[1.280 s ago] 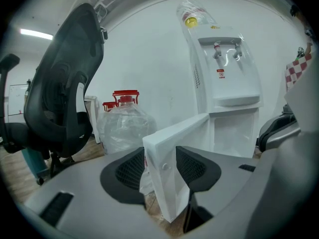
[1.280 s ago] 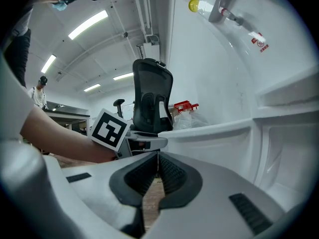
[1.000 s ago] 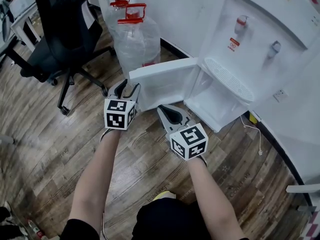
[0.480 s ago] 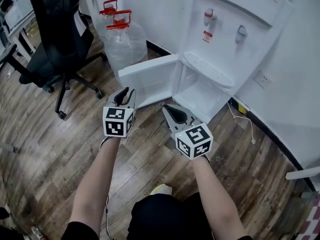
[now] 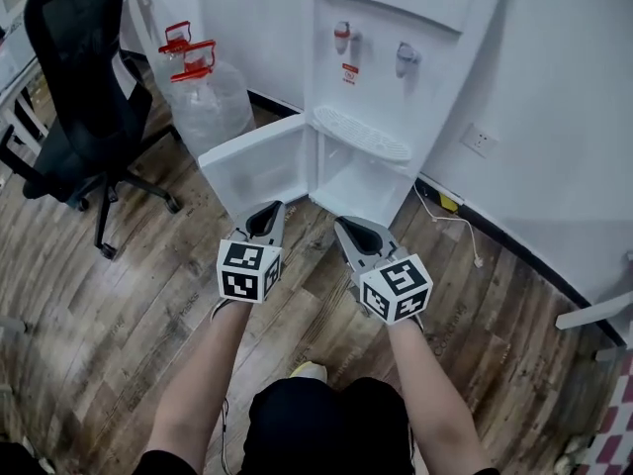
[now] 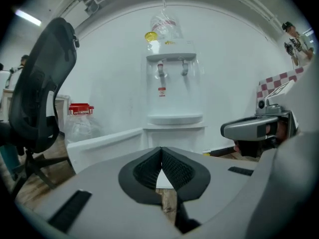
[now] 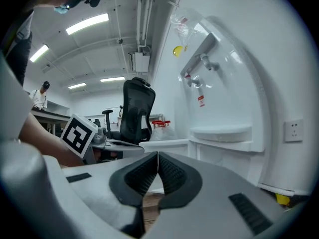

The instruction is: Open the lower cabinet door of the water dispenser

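Left gripper (image 5: 268, 210): jaws have just been closing and now meet, nothing between them | Right gripper (image 5: 345, 228): jaws pressed together, empty | Lower cabinet door (image 5: 255, 162): stands wide open ahead of both grippers, apart from their tips | Water dispenser (image 5: 394, 28): beyond the door, ahead of the right gripper

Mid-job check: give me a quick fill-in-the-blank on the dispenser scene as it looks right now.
The lower cabinet door of the water dispenser stands ____.
The jaws of the left gripper are ____, with nothing between them.
The caps on the water jugs are ____.
Missing words: open; shut; red.
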### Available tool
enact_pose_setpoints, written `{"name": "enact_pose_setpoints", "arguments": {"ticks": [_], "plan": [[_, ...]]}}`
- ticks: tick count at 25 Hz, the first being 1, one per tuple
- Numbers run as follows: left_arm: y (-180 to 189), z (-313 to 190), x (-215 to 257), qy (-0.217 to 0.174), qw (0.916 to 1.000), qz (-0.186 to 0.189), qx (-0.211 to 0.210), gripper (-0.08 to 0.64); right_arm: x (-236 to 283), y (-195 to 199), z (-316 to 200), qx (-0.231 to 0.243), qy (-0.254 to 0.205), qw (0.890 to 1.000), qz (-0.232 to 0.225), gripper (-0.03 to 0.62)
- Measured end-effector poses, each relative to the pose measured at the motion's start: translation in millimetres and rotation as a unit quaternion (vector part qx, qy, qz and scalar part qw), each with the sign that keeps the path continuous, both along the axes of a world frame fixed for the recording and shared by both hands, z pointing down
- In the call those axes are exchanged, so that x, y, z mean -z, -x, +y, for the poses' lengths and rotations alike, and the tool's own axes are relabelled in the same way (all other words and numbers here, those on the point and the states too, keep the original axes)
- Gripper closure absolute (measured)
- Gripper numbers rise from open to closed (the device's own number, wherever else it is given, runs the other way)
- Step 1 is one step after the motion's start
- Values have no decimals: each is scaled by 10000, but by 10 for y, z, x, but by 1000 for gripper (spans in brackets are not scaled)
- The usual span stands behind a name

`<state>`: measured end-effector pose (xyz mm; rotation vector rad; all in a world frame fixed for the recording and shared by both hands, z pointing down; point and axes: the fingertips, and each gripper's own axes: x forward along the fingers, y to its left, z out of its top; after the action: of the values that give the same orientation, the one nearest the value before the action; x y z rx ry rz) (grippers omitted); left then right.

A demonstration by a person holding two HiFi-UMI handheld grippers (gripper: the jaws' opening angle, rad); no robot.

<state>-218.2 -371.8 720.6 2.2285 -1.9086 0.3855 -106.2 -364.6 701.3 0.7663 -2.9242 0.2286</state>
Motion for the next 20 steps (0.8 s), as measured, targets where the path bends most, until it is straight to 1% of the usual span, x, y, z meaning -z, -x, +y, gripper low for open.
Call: {"name": "enact_pose_setpoints", "arguments": {"ticks": [3, 5, 10, 15, 20], "plan": [[-259, -140, 69, 154, 9997, 78, -199, 546, 64, -259, -95, -218, 189, 9996, 41, 569], [-443, -189, 201, 225, 9990, 198, -320, 546, 130, -461, -118, -375, 386, 9985, 56, 569], [-711, -197, 842, 256, 9978, 450, -408, 546, 478, -838, -30, -738, 816, 9939, -19, 569], [-1053, -25, 1529, 321, 9966, 421, -626, 546, 1126, -1139, 96, -968, 926, 9910, -49, 569], [-1443, 341, 2278, 558, 9936, 345, -917, 546, 2053, -1313, 294, -1033, 875, 9907, -105, 569]]}}
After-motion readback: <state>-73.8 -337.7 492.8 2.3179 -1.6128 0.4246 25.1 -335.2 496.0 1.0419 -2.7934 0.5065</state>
